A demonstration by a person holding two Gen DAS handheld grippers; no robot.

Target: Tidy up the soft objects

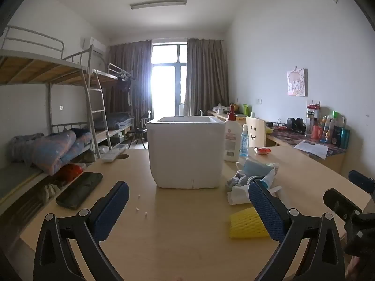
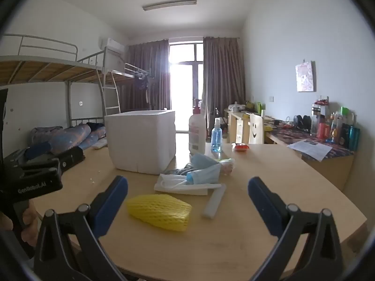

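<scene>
1. Soft objects lie loose on the pale wooden desk (image 2: pixel 234 245), to the right of and in front of the white foam box (image 2: pixel 143 140), which stands open-topped and is likely where they belong.
2. Far left in the right wrist view, a black case (image 2: pixel 70 159) lies flat on the desk; it looks hard and is no part of the sorting.
3. The left gripper (image 1: pixel 187 208) hovers low over bare desk in front of the box, its jaws spread wide with nothing between them.
4. Nearest the camera is the yellow foam net (image 2: pixel 159 210), a ribbed, squashy sleeve lying flat. The right gripper (image 2: pixel 187 201), jaws likewise spread wide and empty, frames it.
5. To take it well, I judge the right jaws should come down square over the net's middle and close gently: the mesh will flatten, so a mid-body pinch holds better than an edge.
6. Beyond it sit crumpled blue face masks (image 2: pixel 204 171) on a white wrapper (image 2: pixel 178 187), with grey cloth (image 2: pixel 180 171) just behind; thin, pleated, limp things that may drag together if lifted carelessly.
7. Right of the net lies a white foam strip (image 2: pixel 214 202), straight and light.
8. Behind stand a white pump bottle (image 2: pixel 196 133) and a clear blue spray bottle (image 2: pixel 216 135), both rigid; I would leave them.
</scene>
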